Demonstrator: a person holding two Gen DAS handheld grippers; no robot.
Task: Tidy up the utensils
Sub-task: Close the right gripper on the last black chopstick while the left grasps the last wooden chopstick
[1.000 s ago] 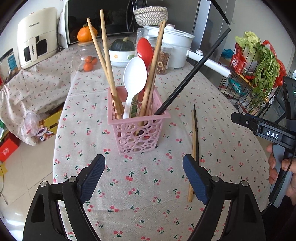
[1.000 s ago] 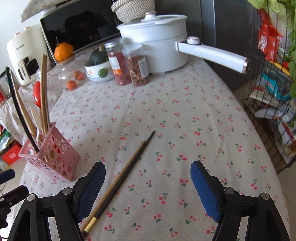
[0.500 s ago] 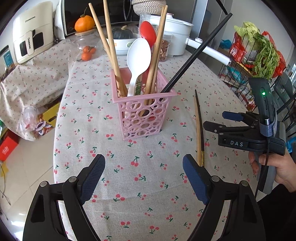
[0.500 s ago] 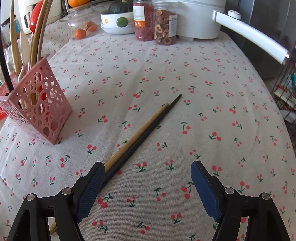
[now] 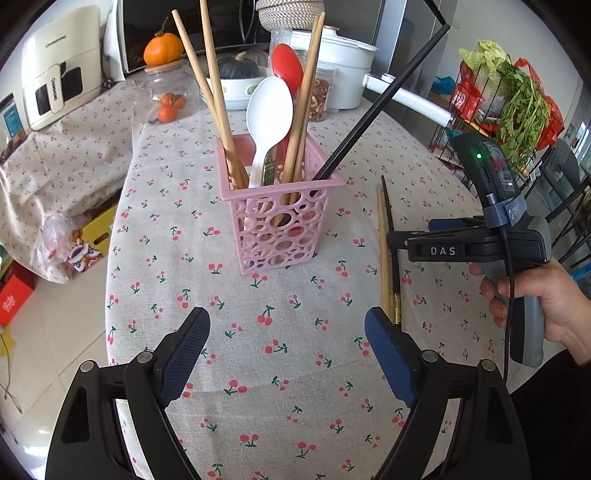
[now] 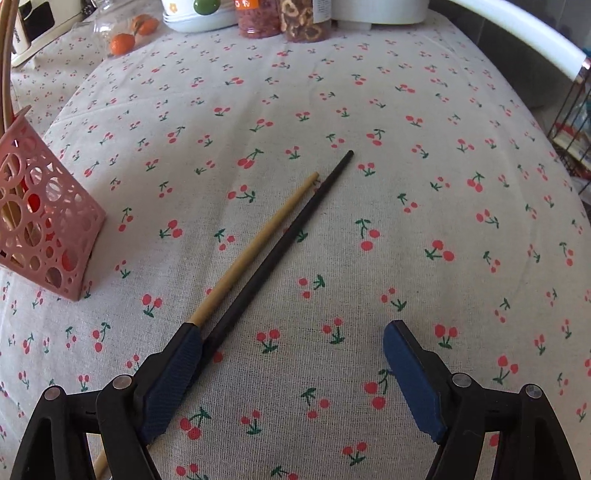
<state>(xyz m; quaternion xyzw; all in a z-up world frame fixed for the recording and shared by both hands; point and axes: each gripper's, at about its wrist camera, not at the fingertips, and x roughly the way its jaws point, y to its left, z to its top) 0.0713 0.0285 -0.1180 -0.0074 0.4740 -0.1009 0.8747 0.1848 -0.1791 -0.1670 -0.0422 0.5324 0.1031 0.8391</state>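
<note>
A pink perforated utensil basket point(image 5: 282, 218) stands on the cherry-print tablecloth point(image 5: 295, 369), holding wooden chopsticks, a white spoon point(image 5: 267, 118), a red spoon and one black chopstick. It also shows at the left edge of the right wrist view point(image 6: 40, 229). A wooden chopstick point(image 6: 258, 243) and a black chopstick point(image 6: 291, 229) lie side by side on the cloth to the basket's right. My right gripper point(image 6: 291, 354) is open and low over their near ends; its left finger covers the wooden one. My left gripper point(image 5: 286, 328) is open and empty in front of the basket.
At the table's far end stand a white pot with a long handle point(image 5: 406, 98), jars of snacks point(image 6: 303, 18), a bowl with a squash point(image 5: 236, 77), oranges and a microwave. A wire rack with greens point(image 5: 517, 99) stands off the table's right.
My right gripper has moved down and forward to the near ends of the two loose chopsticks. The left gripper has drawn back slightly and stays open.
</note>
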